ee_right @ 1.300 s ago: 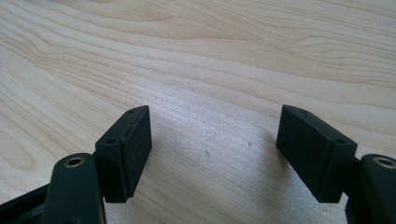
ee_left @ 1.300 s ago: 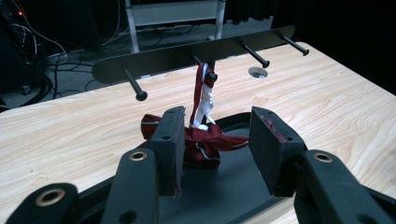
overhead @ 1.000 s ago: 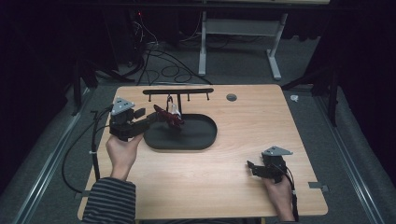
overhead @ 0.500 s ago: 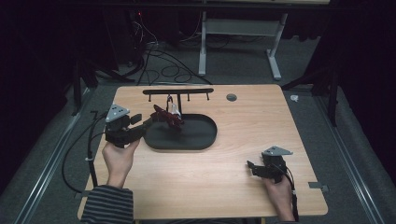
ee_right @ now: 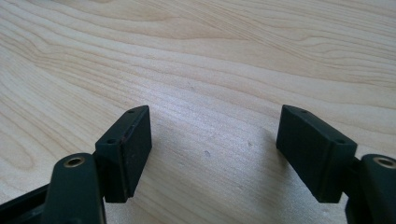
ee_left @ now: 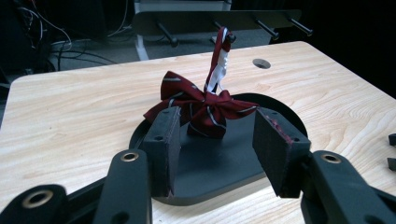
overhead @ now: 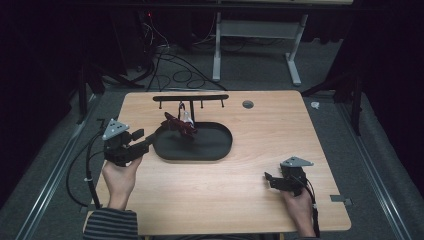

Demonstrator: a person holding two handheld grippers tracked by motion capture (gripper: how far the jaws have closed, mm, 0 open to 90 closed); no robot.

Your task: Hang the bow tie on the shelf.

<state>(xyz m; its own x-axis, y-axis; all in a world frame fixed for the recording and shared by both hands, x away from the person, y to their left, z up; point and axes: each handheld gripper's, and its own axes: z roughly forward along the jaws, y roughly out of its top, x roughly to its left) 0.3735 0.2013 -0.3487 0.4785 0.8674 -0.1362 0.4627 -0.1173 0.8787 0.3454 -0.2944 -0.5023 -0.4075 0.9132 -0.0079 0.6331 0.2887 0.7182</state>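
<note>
Wooden table [overhead: 240,200] is bearing a dark tray [overhead: 220,147] where the bow tie [ee_left: 201,105] is hanging by its strap from a rack peg [ee_left: 231,37], the left claw [ee_left: 217,149] having just been opening, empty, the right claw [ee_right: 212,149] idling wide, and any snag risks unhooking the strap.

High view: fixed overhead, looks forward and down on the whole table [overhead: 250,200]. Left gripper view: low, close, faces the black tray [ee_left: 219,163] and rack [ee_left: 210,21], both also upper centre in high view. Right gripper view: very close, angled down at bare tabletop.
</note>
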